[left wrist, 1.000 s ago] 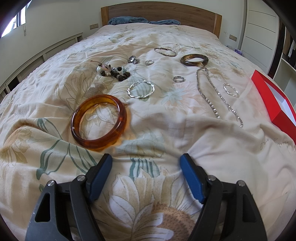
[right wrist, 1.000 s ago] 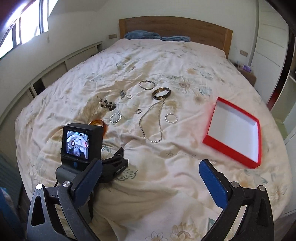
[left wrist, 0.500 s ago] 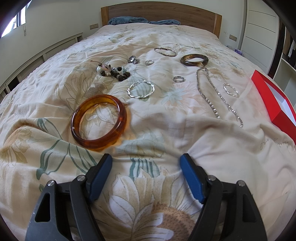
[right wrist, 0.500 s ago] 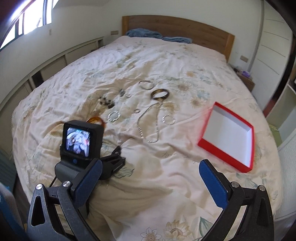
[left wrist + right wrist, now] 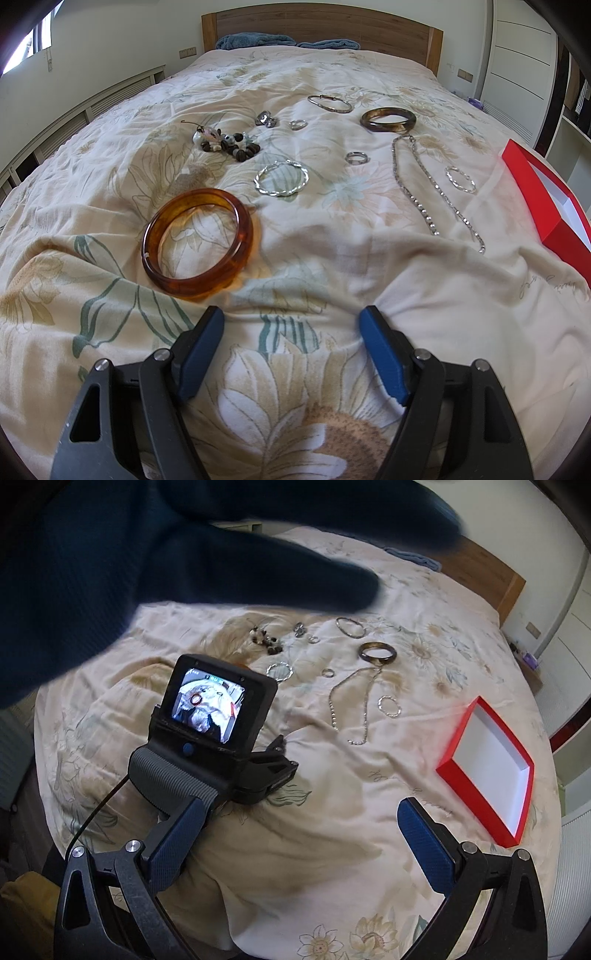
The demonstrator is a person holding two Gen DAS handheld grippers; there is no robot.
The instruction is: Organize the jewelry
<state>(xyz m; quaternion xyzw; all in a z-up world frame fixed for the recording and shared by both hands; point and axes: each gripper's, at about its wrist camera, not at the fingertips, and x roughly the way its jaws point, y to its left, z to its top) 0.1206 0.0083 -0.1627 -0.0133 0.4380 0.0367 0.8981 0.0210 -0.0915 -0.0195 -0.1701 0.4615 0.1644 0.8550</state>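
Jewelry lies scattered over a floral bedspread (image 5: 332,258) in the left wrist view, all of it ahead of the left gripper (image 5: 291,325), whose blue fingers stand spread apart with nothing between them, low over the cloth. Nearest, just ahead of the left finger, lies an amber bangle (image 5: 197,242), flat on the cover. Beyond it and nearer the centre rests a twisted silver bracelet (image 5: 281,178), and further off to the left a cluster of dark beads (image 5: 231,144). Straight ahead, well away, sits a small ring (image 5: 357,158); to the right of it a long silver chain (image 5: 424,184) runs toward a dark brown bangle (image 5: 388,120) at its far end, with a small silver hoop (image 5: 460,179) just right of the chain. A thin bangle (image 5: 330,103) lies farthest out. At the far right edge a red box (image 5: 532,206) stands open. In the right wrist view, the right gripper (image 5: 299,834) is likewise parted and empty, held high above the bed. Ahead of its left finger the other gripper's body with its small lit screen (image 5: 208,710) rests on the cover. The red box (image 5: 484,827), white inside and holding nothing, lies ahead of the right finger, while the chain (image 5: 364,705) and brown bangle (image 5: 377,652) lie further out near centre. A blurred dark gloved hand (image 5: 147,554) fills the upper left, above the bed.
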